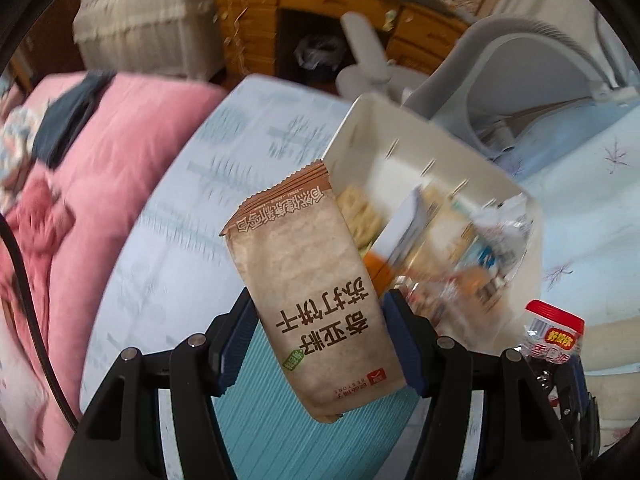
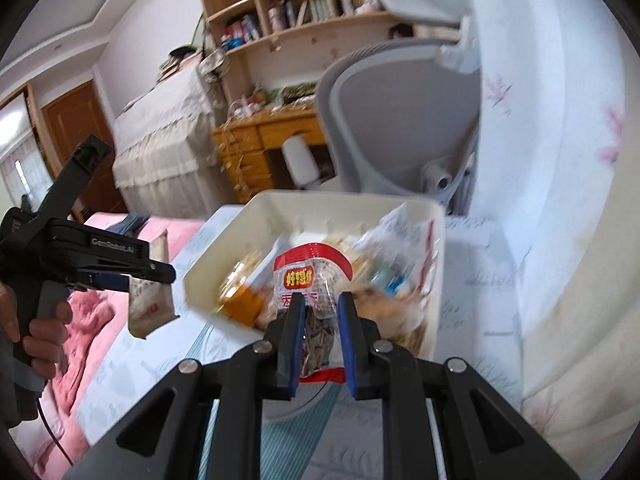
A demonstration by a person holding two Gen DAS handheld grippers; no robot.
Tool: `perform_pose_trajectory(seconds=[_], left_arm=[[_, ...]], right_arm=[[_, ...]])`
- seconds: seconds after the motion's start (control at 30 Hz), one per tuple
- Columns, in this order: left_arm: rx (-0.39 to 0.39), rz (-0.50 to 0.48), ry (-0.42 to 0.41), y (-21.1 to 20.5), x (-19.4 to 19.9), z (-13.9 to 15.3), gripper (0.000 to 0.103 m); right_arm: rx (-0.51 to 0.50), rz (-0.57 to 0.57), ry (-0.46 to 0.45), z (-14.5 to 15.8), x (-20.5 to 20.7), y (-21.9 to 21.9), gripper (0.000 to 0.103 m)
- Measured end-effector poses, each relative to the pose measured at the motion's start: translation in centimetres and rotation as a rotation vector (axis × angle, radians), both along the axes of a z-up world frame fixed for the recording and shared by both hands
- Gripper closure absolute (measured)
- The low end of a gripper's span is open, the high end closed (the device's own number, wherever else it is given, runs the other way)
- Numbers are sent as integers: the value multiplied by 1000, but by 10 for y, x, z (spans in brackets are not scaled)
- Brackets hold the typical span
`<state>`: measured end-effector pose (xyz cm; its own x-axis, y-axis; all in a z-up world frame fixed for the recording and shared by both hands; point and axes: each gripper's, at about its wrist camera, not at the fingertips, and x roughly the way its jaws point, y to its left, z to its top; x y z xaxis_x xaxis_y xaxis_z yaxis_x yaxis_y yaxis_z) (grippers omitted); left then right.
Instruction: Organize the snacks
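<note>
A: Left gripper (image 1: 320,340) pinching tan paper-look cracker packet (image 1: 308,280), right gripper (image 2: 320,320) clamped on clear red-topped snack bag (image 2: 314,276), both above white plastic bin (image 2: 224,256) on bed.

B: Risk: slick film slips, bag drops outside bin.

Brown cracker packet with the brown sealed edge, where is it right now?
The brown cracker packet is clamped in the left gripper, lifted above the pale blue bedsheet, just left of the white plastic snack bin.
</note>
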<state>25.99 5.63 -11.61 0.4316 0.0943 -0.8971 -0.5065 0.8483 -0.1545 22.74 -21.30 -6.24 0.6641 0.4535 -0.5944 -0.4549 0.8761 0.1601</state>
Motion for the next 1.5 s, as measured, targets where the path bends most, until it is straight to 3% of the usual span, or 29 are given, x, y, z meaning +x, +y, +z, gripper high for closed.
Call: perform_pose_trajectory(seconds=[0.27, 0.37, 0.43, 0.5, 0.7, 0.83, 0.97, 1.1, 1.27, 1.37, 1.5], left_arm=[[75, -121, -126, -24, 36, 22, 39], [95, -120, -166, -28, 36, 28, 28], [100, -119, -174, -28, 33, 30, 20], [100, -121, -166, -28, 27, 30, 20], [53, -95, -100, -18, -9, 7, 20], [-12, -110, -65, -12, -41, -13, 20], [-23, -131, -41, -10, -69, -23, 20], [-42, -152, -21, -6, -100, -28, 15], [-62, -219, -48, -4, -128, -22, 15], [-81, -267, -99, 0, -146, -8, 15], [-14, -334, -173, 2, -177, 16, 15]], right_arm=[[40, -134, -30, 0, 15, -26, 83], [44, -151, 1, -2, 18, -31, 77], [53, -164, 34, -4, 18, -35, 64], [61, -181, 54, -7, 17, -38, 54], [75, -223, 149, -15, 5, -43, 33], [61, -236, 249, -25, -4, -40, 31], [26, -254, 314, -34, -24, -35, 28], [-14, -273, 386, -43, -51, -24, 18], [-1, -285, 470, -46, -89, -7, 15], [-17, -247, 475, -40, -106, 10, 15], [15, -230, 453, -30, -129, 30, 15]])
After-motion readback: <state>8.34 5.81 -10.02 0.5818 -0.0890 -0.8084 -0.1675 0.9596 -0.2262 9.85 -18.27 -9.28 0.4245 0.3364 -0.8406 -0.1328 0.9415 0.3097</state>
